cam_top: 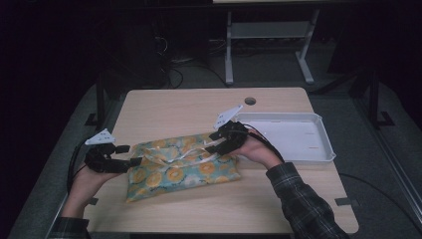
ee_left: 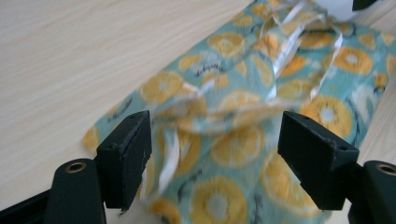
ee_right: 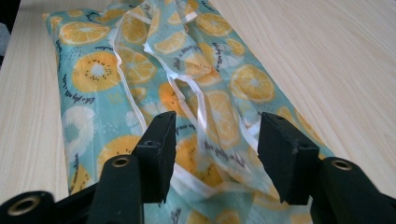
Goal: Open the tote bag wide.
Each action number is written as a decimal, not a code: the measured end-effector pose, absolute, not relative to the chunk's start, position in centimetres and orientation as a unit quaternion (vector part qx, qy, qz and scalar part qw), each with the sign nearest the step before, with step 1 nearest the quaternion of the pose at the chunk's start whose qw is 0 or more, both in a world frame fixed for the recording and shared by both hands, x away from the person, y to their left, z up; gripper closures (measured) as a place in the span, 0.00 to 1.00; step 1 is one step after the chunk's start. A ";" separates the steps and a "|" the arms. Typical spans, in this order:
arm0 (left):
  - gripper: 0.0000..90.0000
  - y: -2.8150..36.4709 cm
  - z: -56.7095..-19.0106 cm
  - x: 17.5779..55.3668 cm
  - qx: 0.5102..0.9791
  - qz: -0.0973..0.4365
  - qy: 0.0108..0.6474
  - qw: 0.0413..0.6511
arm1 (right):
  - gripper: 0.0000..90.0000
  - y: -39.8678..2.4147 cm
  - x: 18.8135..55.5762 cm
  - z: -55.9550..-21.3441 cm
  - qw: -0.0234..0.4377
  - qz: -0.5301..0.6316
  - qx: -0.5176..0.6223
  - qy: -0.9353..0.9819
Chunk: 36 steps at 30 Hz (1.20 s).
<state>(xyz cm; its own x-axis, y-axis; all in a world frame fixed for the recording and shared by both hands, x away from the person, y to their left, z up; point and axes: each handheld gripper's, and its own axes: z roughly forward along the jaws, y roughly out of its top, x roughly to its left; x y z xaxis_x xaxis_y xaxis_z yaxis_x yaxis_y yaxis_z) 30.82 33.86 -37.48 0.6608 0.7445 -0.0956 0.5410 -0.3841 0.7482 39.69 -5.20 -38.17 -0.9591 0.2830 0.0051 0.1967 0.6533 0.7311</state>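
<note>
A teal cloth [cam_top: 181,167] printed with orange fruit slices lies rumpled across the middle of the wooden table [cam_top: 174,107], white ribbon trim on its folds. My left gripper [cam_top: 130,155] is at the cloth's left end, open, its jaws spread over the fabric [ee_left: 224,140]. My right gripper [cam_top: 213,142] is at the cloth's upper right edge, also open, with the cloth [ee_right: 140,65] and a ribbon strand [ee_right: 201,112] lying between its jaws. Neither gripper clamps the fabric.
A white shallow tray [cam_top: 326,139] sits on the table's right side, just beyond my right hand. A round cable hole [cam_top: 250,100] is near the far edge. Dark floor, cables and a grey desk frame [cam_top: 229,50] lie behind the table.
</note>
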 end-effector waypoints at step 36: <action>0.27 35.7 -42.0 24.7 0.830 0.145 0.406 0.355 | 0.98 -2.6 41.6 -39.8 0.070 0.386 0.128 0.911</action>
